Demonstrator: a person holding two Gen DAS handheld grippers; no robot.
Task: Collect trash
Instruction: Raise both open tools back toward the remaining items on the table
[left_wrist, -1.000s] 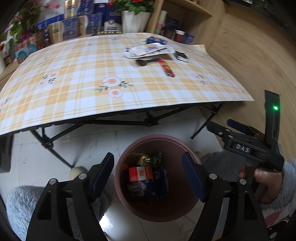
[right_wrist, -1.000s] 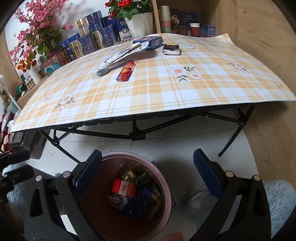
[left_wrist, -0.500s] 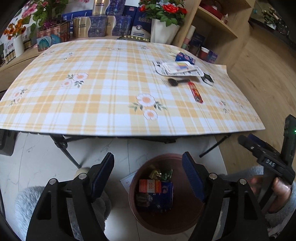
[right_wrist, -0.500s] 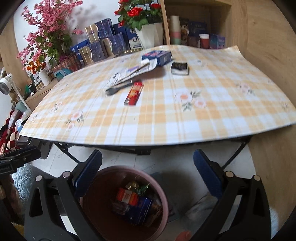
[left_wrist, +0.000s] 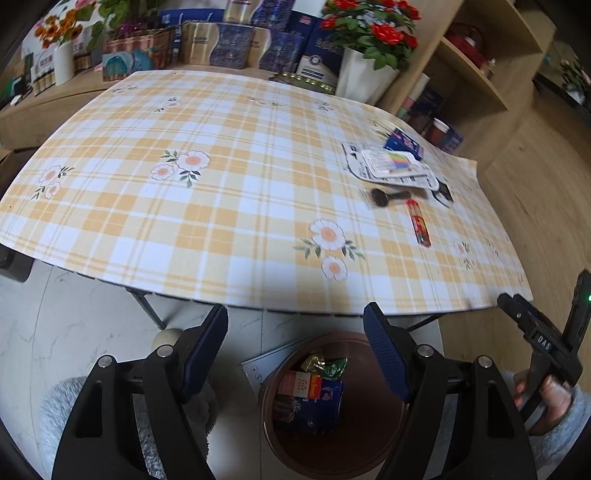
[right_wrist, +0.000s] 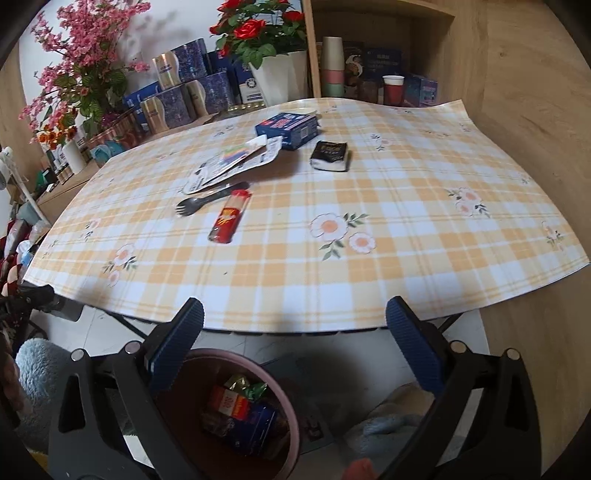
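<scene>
The left gripper (left_wrist: 295, 345) has its jaws wide apart with nothing between them, and the right gripper (right_wrist: 295, 338) is just as wide and just as empty. A second ago both looked almost straight down into the bin (left_wrist: 280, 435); now the bin has slid to the bottom of each view and the table (left_wrist: 221, 206) fills most of the frame. Both hands have lifted and swung up from the bin toward the tabletop, the left one rolling as it went. The right hand (left_wrist: 546, 391), in a grey sleeve, shows at the right edge of the left view, low and beside the table's edge.

That reads as a drop just finished and a return for the next piece. The bin stands on the floor under the table's near edge and already holds several wrappers (right_wrist: 240, 406), red, blue and gold-green.

What is left lies grouped on the far right part of the cloth: a red tube (right_wrist: 229, 216) nearest, a dark spork (right_wrist: 207, 201) just beside it, a flat blister pack (right_wrist: 232, 164) overlapping the spork's handle, a blue box (right_wrist: 288, 125) behind, and a small black packet (right_wrist: 330, 155) apart to the right. None is touched yet.

The task looks roughly half done. The red tube seems the likeliest next pick for the right gripper, being closest and clear of the pile.
</scene>
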